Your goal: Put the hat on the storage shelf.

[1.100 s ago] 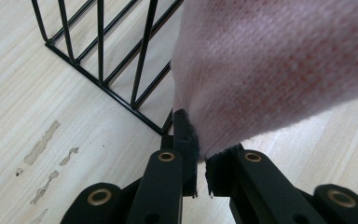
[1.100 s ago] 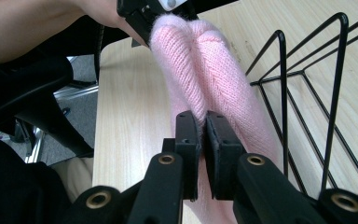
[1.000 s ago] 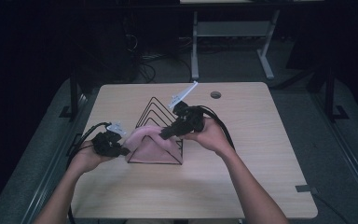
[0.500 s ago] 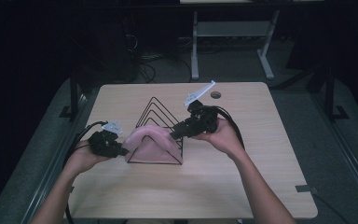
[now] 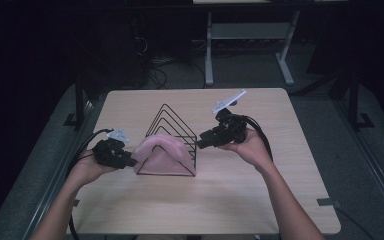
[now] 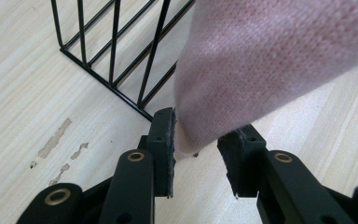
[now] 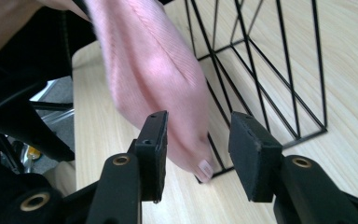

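A black wire rack (image 5: 172, 117) of triangular dividers stands mid-table, and a pink knitted cloth (image 5: 160, 150) is draped over its front triangle. At the cloth's left end is my left gripper (image 5: 130, 162). Its jaws have just been opening, and the cloth's tip (image 6: 270, 56) hangs loose between them, beside the rack's wires (image 6: 116, 46). My right gripper (image 5: 200, 141) hovers to the right of the rack. Its jaws have just been opening too, and the cloth (image 7: 154, 70) and the rack (image 7: 270, 70) lie beyond them. Both my left gripper (image 6: 198, 135) and my right gripper (image 7: 198, 126) are open.
The wooden table (image 5: 260, 200) has bare surface in front of and to the right of the rack. Behind the table, a grey desk frame (image 5: 245, 45) and loose cables (image 5: 165, 65) stand on the dark floor. A cable trails from each gripper.
Both grippers were shut on the cloth's ends and have let go. The right gripper has drawn back to the right, away from the rack. The left hand stayed in place.
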The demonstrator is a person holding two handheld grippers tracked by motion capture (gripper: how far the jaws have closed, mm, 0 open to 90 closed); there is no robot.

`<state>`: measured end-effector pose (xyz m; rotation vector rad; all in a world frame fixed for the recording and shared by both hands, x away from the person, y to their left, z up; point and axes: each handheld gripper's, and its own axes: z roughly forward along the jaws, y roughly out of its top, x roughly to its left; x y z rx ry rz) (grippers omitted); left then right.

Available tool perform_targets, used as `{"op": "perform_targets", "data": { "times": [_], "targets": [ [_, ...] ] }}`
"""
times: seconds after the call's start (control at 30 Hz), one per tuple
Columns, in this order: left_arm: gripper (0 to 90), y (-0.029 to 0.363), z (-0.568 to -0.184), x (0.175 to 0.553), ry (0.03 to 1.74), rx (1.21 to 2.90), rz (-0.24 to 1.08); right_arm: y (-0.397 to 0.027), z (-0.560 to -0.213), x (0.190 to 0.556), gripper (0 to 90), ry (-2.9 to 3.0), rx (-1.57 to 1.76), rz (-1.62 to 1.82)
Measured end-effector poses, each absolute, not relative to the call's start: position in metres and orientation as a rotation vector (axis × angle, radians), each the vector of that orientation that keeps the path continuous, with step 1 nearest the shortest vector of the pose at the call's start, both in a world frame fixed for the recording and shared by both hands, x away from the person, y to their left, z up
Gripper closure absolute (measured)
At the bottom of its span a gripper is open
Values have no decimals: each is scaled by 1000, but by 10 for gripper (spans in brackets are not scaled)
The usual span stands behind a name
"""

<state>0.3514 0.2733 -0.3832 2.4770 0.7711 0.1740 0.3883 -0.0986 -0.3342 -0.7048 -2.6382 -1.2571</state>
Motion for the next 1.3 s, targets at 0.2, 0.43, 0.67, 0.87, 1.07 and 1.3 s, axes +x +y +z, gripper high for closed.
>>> {"op": "perform_targets", "data": {
  "times": [0.2, 0.43, 0.67, 0.87, 1.07, 1.3],
  "targets": [
    [634, 272, -385, 352, 762, 2480, 160, -103, -340, 389, 557, -2632, -724, -1252],
    [608, 276, -383, 350, 765, 2474, 161, -118, -353, 390, 512, -2644, -802, -1218],
    [588, 279, -385, 346, 783, 2474, 158, -135, -360, 389, 483, -2619, -885, -1234],
    [555, 280, -384, 345, 793, 2463, 155, -145, -363, 388, 456, -2614, -924, -1246],
    [524, 281, -384, 345, 802, 2449, 155, -158, -366, 386, 428, -2610, -977, -1244],
    [478, 282, -386, 343, 823, 2430, 158, -174, -370, 384, 408, -2600, -1035, -1249]
  ]
}}
